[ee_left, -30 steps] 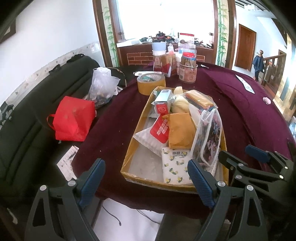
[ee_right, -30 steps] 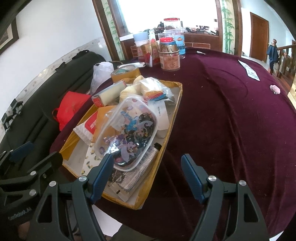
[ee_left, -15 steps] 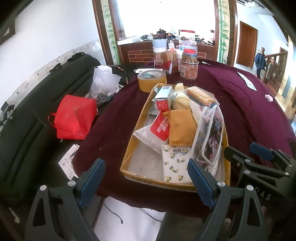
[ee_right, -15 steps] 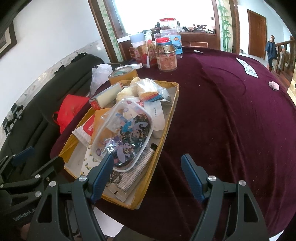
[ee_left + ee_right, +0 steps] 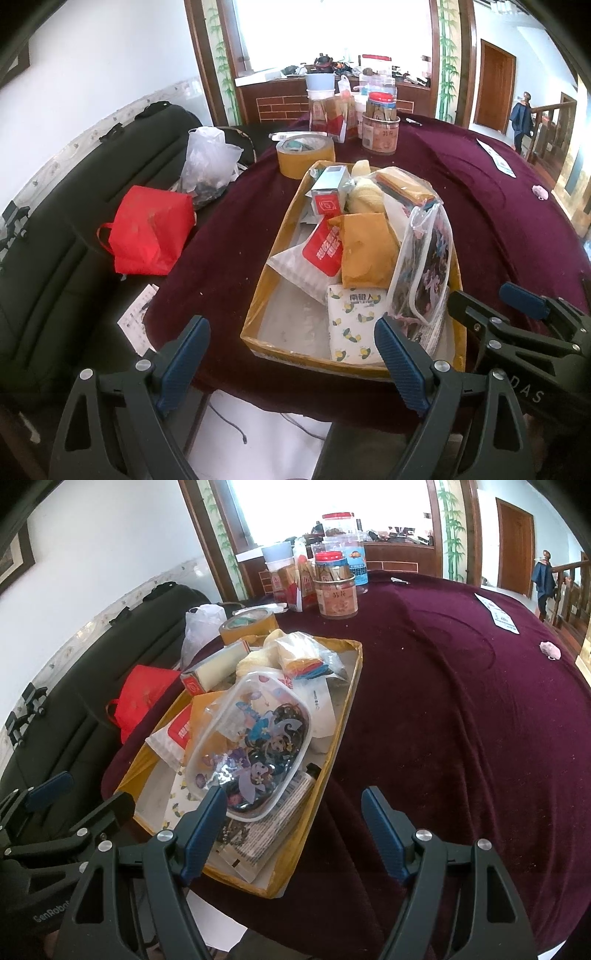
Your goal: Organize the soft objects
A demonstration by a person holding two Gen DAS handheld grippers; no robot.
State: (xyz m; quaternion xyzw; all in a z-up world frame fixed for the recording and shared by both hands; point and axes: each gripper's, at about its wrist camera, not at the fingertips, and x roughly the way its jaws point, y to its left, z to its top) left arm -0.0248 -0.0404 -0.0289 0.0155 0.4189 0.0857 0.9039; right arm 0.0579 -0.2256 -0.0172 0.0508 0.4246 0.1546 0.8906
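A yellow cardboard tray [image 5: 273, 266] [image 5: 347, 701] sits near the front edge of a table with a maroon cloth. It holds a clear cartoon-print pouch [image 5: 424, 266] [image 5: 255, 753], a mustard padded envelope [image 5: 365, 254], a lemon-print tissue pack [image 5: 351, 321], a red and white packet [image 5: 321, 251], a small box [image 5: 327, 188] and a yellow plush [image 5: 364, 197]. My left gripper [image 5: 291, 354] hangs open just in front of the tray. My right gripper [image 5: 295, 829] is open over the tray's near right corner. Neither holds anything.
Behind the tray stand a tape roll [image 5: 304, 157], jars [image 5: 336, 587] and cartons. A black sofa at the left carries a red bag [image 5: 147, 236] and a plastic bag [image 5: 208, 166]. A paper slip [image 5: 496, 613] and a pink scrap [image 5: 550, 650] lie at the far right.
Both grippers have drawn back and risen slightly, so the tray appears a little farther away. The objects in the tray have not moved, and both grippers stay open.
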